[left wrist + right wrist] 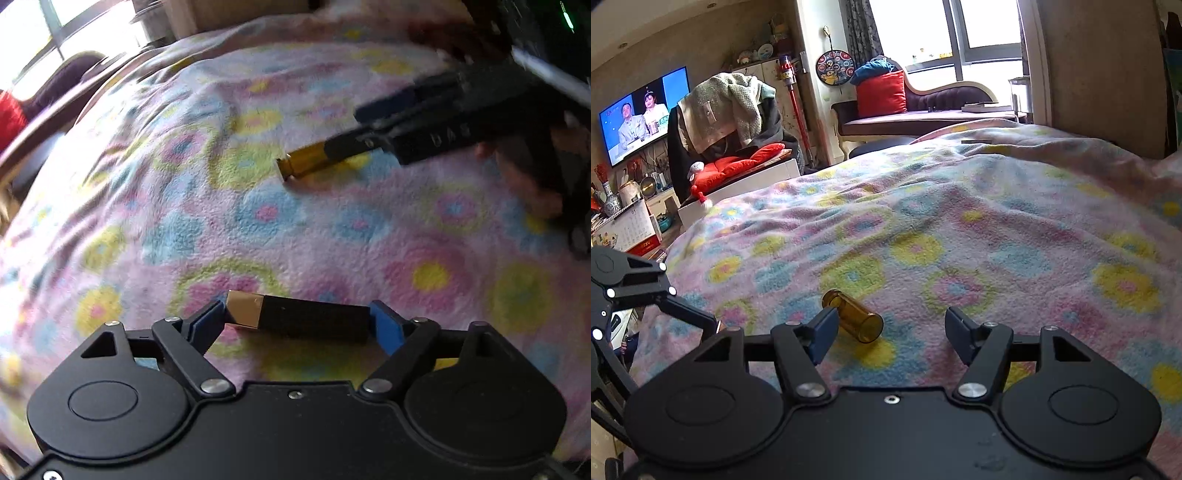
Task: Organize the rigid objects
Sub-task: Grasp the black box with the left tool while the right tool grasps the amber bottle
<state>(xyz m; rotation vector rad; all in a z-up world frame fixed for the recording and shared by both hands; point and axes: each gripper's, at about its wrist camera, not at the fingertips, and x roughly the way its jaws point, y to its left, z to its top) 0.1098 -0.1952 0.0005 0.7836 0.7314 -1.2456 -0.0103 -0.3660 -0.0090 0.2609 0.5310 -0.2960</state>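
My left gripper [295, 319] is shut on a black box with a gold end [295, 315], held crosswise between its blue pads above the flowered blanket [184, 221]. A small amber bottle [301, 162] lies on its side on the blanket; it also shows in the right wrist view [855, 317]. My right gripper [890, 332] is open, its jaws wide apart, and the bottle lies just ahead of its left pad [822, 332]. In the left wrist view the right gripper [369, 129] reaches in from the right, over the bottle's end.
The blanket [960, 240] covers a bed. Beyond its far edge are a chaise with a red cushion [882, 92], a chair piled with clothes [727, 107], a television [642, 114] and a window. The left gripper's body [635, 288] is at the left edge.
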